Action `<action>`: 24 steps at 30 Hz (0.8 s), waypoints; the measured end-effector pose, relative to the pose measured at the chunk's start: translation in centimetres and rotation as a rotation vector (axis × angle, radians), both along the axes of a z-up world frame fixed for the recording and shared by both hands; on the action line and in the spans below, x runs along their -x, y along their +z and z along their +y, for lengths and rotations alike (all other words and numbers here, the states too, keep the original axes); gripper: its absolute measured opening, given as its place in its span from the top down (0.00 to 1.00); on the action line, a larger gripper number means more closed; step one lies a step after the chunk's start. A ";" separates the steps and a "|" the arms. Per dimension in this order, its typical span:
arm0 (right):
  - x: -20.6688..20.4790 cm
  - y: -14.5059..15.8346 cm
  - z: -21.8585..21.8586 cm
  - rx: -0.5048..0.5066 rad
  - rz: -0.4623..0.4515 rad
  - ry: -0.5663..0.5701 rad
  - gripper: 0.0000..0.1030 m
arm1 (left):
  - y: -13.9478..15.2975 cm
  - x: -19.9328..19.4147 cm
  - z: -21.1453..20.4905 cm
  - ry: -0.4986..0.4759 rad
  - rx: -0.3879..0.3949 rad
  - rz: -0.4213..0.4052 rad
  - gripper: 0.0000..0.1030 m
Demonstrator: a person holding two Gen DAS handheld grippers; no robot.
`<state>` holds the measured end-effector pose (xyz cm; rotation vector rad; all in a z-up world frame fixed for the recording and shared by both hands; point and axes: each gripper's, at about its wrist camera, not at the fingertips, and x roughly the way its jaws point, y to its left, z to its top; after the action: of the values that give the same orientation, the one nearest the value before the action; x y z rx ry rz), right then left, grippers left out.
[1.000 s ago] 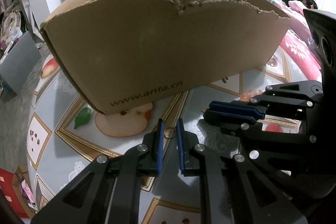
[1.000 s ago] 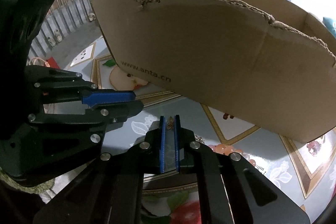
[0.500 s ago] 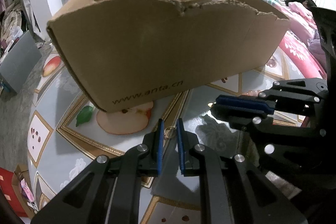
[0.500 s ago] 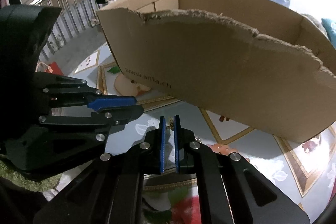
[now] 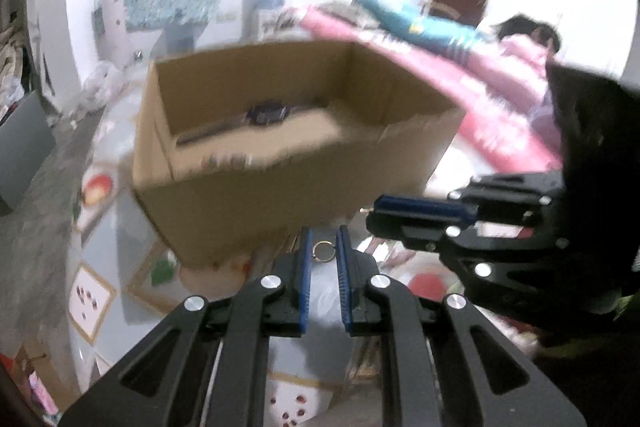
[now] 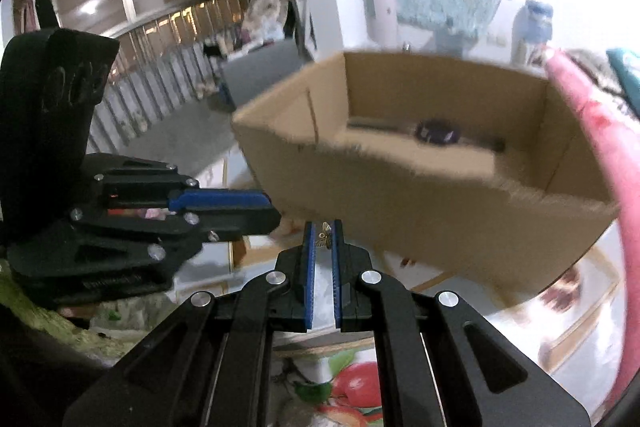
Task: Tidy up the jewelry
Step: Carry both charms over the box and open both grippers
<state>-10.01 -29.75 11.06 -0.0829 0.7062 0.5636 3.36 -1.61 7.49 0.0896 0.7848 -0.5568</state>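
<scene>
Between the blue-padded fingers of the left tool (image 5: 324,247), at lower centre of the left wrist view, sits a small gold-coloured metal ring (image 5: 323,251), pinched by jaws drawn close around it. At lower centre of the right wrist view, the right tool (image 6: 322,239) stands nearly closed on a tiny gold butterfly-shaped charm (image 6: 325,235), clamped near its fingertips. Filling the middle of both views is an open brown cardboard box (image 5: 288,195), blurred, its torn front rim facing the cameras; on its floor, toward the back wall, lies a dark rounded object (image 6: 437,131) beside a dark strip, neither sharp enough to identify. Both tools hang in front of the box's near wall, above a table covered with a glossy fruit-patterned cloth (image 5: 92,291). Each tool shows in the other's view: the right one at the right edge of the left wrist view, the left one at the left edge of the right wrist view. At upper right of the left wrist view, a pink bedspread (image 5: 488,107) lies on a bed.
</scene>
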 end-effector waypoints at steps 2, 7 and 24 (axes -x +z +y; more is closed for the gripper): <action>-0.1 1.5 -0.8 -0.024 -0.036 -0.022 0.95 | 1.9 -0.1 -0.1 -0.016 0.028 -0.037 0.89; -1.6 3.6 -2.2 -0.034 -0.117 -0.098 0.95 | 4.0 -2.2 -1.1 -0.041 0.060 -0.079 0.89; -9.5 2.4 -6.6 -0.056 0.033 -0.232 0.93 | 2.4 -12.6 -4.4 -0.052 0.013 0.015 0.88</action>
<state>-0.54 -36.35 13.44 0.0605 0.7199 0.3627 15.98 -6.02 9.89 0.0940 0.7950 -0.6126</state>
